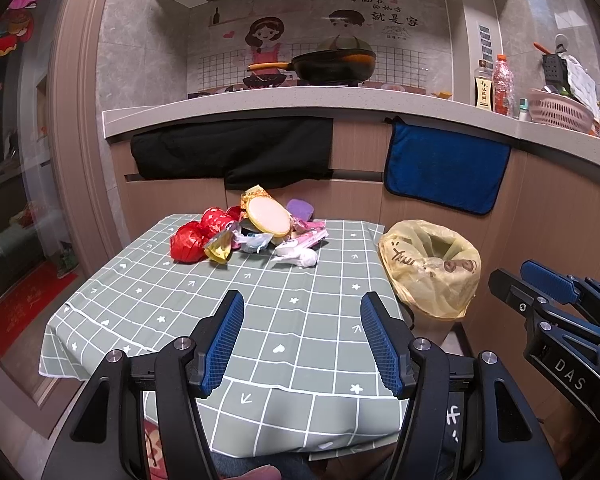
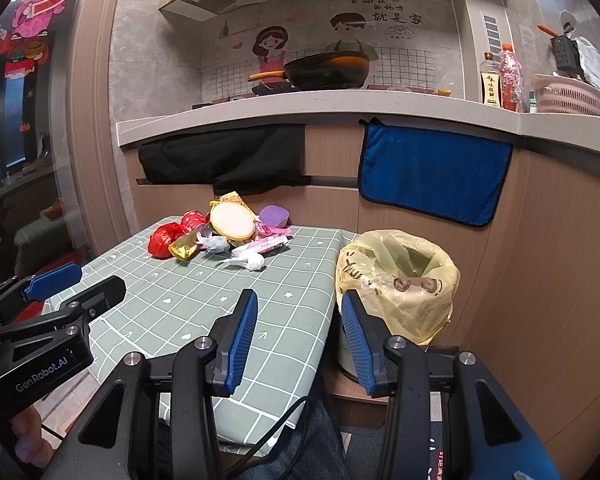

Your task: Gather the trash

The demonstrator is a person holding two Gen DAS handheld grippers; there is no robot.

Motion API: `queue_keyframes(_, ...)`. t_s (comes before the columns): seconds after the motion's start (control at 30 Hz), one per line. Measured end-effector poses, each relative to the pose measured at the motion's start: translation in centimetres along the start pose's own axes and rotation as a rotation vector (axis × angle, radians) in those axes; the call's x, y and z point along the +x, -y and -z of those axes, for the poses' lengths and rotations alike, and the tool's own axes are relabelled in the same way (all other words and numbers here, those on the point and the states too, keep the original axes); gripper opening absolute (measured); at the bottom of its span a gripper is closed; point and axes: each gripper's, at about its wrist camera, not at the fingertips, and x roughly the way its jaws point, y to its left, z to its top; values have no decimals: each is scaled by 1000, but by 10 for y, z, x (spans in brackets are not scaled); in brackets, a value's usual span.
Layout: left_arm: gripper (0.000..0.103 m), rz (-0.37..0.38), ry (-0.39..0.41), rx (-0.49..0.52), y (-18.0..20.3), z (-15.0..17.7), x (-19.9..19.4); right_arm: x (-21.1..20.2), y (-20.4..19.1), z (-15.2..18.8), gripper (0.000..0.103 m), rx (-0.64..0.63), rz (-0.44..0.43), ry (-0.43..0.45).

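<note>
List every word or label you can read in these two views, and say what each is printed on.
"DAS": right hand-held gripper.
"GenRobot.AI": left hand-held gripper.
"有你在的地方 就是家": wall sticker.
Sauce bottle label: too small.
Yellow bag lettering: crumpled, unreadable.

Both views are fisheye cameras riding just behind a pair of blue-padded fingers, looking forward and slightly down over the near edge of a checked table (image 1: 180, 320) toward a kitchen counter (image 1: 300, 104). The left wrist view sits centred on the table, with the right gripper (image 1: 536, 284) at its right margin. The right wrist view sits further right, straddling the table's edge and a yellow-lined bin (image 2: 400, 280), the left gripper (image 2: 76, 284) at its left. Both share the wrapper pile (image 1: 248, 236), bin and counter; distances look stretched, probably by the lens.
</note>
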Motion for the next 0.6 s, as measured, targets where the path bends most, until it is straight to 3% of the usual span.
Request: queue_keyframes(0.6, 61, -1, 2, 0, 2, 0, 0, -1, 1, 0, 42, 0, -2, 1)
